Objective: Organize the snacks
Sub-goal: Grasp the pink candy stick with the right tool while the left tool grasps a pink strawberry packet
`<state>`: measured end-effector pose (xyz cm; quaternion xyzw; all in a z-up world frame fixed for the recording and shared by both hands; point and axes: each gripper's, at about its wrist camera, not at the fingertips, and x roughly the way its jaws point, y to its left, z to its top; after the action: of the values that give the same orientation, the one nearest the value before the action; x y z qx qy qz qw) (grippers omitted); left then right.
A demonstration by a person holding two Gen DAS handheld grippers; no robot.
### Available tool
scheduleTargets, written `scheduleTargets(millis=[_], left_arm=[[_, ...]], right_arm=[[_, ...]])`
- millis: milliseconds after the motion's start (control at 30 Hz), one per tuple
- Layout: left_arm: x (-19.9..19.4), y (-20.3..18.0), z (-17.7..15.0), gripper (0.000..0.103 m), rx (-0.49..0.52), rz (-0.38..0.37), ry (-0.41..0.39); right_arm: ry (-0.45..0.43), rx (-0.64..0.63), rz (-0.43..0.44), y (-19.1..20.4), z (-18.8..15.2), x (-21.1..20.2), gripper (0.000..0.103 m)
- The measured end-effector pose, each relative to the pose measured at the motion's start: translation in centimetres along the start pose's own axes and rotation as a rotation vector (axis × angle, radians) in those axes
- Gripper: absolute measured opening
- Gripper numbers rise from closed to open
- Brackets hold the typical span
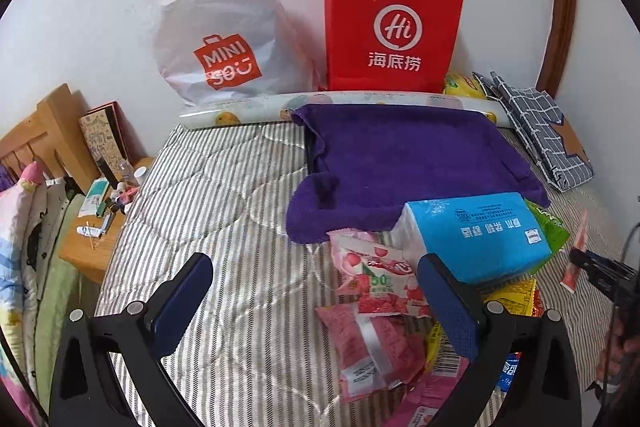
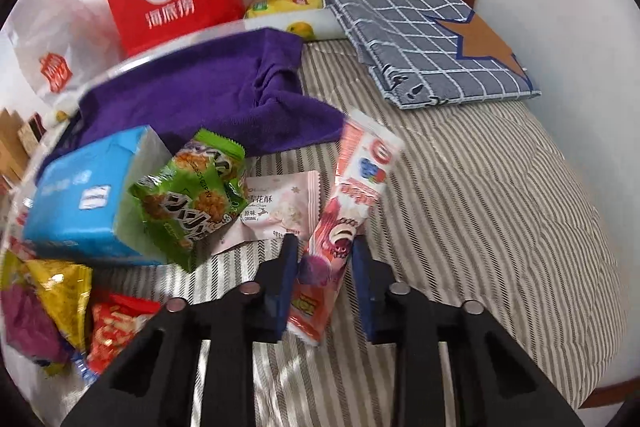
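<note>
Two grippers: one in each wrist view, both over a bed with a grey-striped quilt (image 2: 480,187).
Left gripper (image 1: 316,291): jaws spread wide, nothing between them; it hangs above the quilt at the left edge of the snack pile, its right finger (image 1: 448,311) in front of the pile.
Right gripper (image 2: 326,267): jaws narrowed around a long pink-and-red snack packet (image 2: 352,195); the left pad touches the packet, while contact on the right side cannot be told. The packet stands up on a slant from between the fingers, its lower end hanging below them.
Snack pile: pink strawberry-print bags (image 1: 376,275) lie on the quilt just ahead of the left gripper; a green snack bag (image 2: 192,195) leans against a blue tissue pack (image 2: 76,199); a pale pink packet (image 2: 280,207) lies flat between the green bag and the held packet; yellow and red bags (image 2: 80,303) sit at the lower left of the right wrist view.
Tissue pack: rests on the near edge of a purple towel (image 1: 400,155), which covers a dark box.
Back of bed: a red paper bag (image 1: 394,27) and a white plastic bag (image 1: 220,27) stand against the wall.
Right side: a folded blue checked cloth (image 2: 420,39) lies on the quilt, well apart from the snacks.
</note>
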<state>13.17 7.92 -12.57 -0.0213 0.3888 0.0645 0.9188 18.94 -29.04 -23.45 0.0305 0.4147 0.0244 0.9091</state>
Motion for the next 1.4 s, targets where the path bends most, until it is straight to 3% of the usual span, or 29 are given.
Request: scheduleTargets(millis=[233,400,433,533,667,700,767,1200,1267,1400], left_arm=[[0.7,1.2,-0.5,0.102,-0.031,0.013,0.026],[0.5,1.7,-0.9,0.102,-0.045,0.007,0.030],[0.4,1.7,-1.0,0.102,-0.042,0.007,0.028],[0.2,1.8,-1.3,0.102,-0.037,0.005,0.028],[-0.1,2.0,-1.6,0.102,-0.040,-0.012,0.028],[-0.2,2.0,-1.7,0.102,-0.041,-0.019,0.028],[-0.3,1.9,-1.8,0.102,-0.043,-0.034,0.034],[1.6,-0.6,-1.6,0.102,0.003,-0.064,0.080],[2.7,-1.4,-1.1,0.093,0.023,-0.060,0.113],[4.3,-2.2,-0.5,0.089,0.032,-0.086,0.146]], right_arm=[[0.020,-0.045,0.122,0.4,-1.4,-1.9,0.018],[0.034,-0.061,0.094,1.2,-1.8,-0.5,0.019],[0.032,-0.055,0.097,1.2,-1.8,-0.1,0.020],[0.008,-0.057,0.066,1.4,-1.5,0.5,0.040],[-0.002,-0.047,0.076,1.3,-0.8,1.2,0.043],[-0.007,-0.046,0.069,1.3,-0.6,1.5,0.043],[0.002,-0.051,0.041,1.4,-0.4,2.0,0.022],[-0.006,-0.052,0.044,0.1,-2.6,-0.5,0.022],[-0.005,-0.049,0.050,-0.1,-2.9,-0.9,0.022],[-0.015,-0.054,0.059,-0.4,-3.5,-1.9,0.022]])
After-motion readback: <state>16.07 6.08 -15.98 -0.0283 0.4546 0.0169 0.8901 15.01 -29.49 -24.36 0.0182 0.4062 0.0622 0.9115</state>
